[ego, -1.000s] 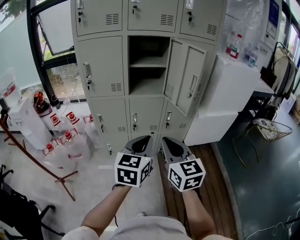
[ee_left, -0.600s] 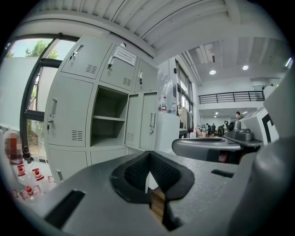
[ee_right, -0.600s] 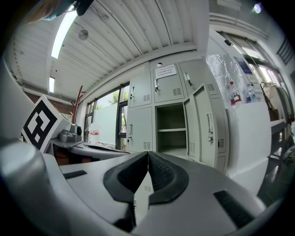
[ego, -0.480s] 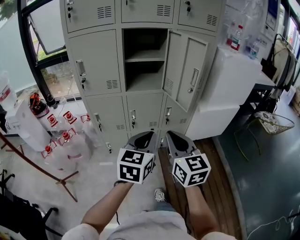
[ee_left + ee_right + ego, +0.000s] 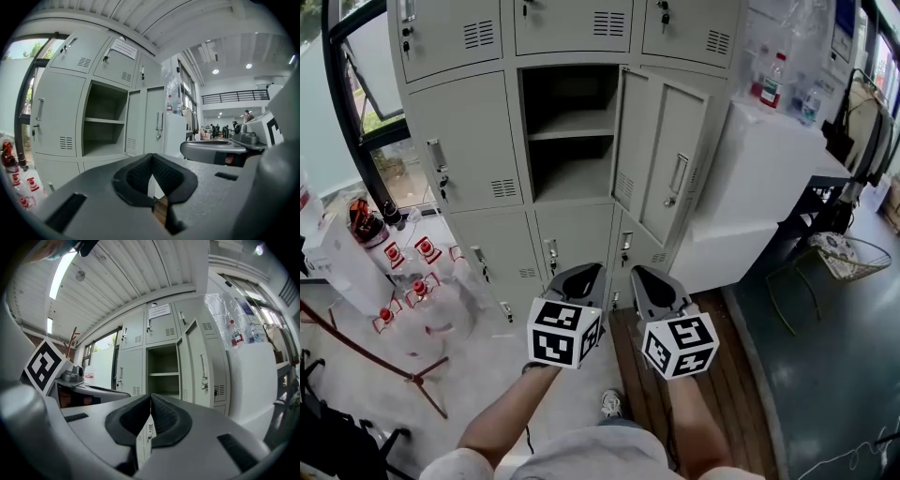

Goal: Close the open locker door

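Plainly, the open locker door (image 5: 661,159) stands swung wide out to the right of its compartment (image 5: 572,94), hinged along the compartment's right edge, with its outer face turned toward the head camera so that the handle (image 5: 678,175) near the free edge and the vent slots near the hinge both show. The compartment sits in the middle column of a grey locker bank (image 5: 459,141), and a single shelf (image 5: 572,129) divides its bare interior into an upper and a lower space. The lockers around it, above, below and to the left, have their doors closed. The left gripper (image 5: 586,272) and the right gripper (image 5: 642,274) are held side by side low in the head view, below the open compartment and well apart from the door, both pointing toward the lockers, each with its marker cube nearest the person. In the left gripper view the jaws are pressed together at their tips with nothing between the pads, and the right gripper view shows the same: jaws fully together and empty, with the open compartment and its door straight ahead beyond them. To the right of the locker bank stands a white cabinet (image 5: 769,178) with bottles (image 5: 772,82) on top. On the floor to the left lie several clear water jugs (image 5: 422,300) with red caps, and a strip of wooden flooring (image 5: 717,375) runs under the right gripper.
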`<action>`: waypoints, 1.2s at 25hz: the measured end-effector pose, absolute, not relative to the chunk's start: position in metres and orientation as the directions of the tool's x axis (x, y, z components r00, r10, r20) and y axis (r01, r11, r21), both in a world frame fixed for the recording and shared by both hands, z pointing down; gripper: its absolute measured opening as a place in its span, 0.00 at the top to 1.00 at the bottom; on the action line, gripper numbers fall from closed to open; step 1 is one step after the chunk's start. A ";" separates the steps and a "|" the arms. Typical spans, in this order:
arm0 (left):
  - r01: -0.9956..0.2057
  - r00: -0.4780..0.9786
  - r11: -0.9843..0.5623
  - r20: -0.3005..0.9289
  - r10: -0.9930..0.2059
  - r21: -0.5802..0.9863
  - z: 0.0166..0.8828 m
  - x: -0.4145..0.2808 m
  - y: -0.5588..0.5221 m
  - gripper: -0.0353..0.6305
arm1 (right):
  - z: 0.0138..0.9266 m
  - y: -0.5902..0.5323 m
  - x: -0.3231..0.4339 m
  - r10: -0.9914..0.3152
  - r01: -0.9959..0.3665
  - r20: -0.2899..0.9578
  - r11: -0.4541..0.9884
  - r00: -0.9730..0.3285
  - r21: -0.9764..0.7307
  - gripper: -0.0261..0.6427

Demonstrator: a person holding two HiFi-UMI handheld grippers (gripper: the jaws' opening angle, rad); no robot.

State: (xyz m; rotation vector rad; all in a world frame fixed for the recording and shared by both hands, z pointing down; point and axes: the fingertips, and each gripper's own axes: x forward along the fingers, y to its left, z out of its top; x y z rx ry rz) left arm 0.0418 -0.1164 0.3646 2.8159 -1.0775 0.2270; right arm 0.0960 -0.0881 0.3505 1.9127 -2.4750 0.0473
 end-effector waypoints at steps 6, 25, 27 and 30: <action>-0.651 0.751 -0.757 0.182 -0.634 0.049 0.364 0.082 -0.149 0.94 | 0.348 -0.120 0.139 -0.976 -0.976 0.010 0.218 -0.219 -0.020 0.95; -0.643 0.754 -0.765 0.207 -0.624 0.037 0.370 0.155 -0.216 0.94 | 0.312 -0.182 0.241 -0.975 -0.977 -0.104 0.202 -0.195 -0.066 0.87; -0.653 0.745 -0.757 0.210 -0.633 0.035 0.372 0.156 -0.223 0.94 | 0.307 -0.188 0.248 -0.972 -0.975 -0.116 0.212 -0.204 -0.066 0.86; -0.675 0.726 -0.737 0.212 -0.654 0.039 0.375 0.154 -0.234 0.94 | 0.304 -0.197 0.256 -0.967 -0.970 -0.122 0.233 -0.224 -0.062 0.84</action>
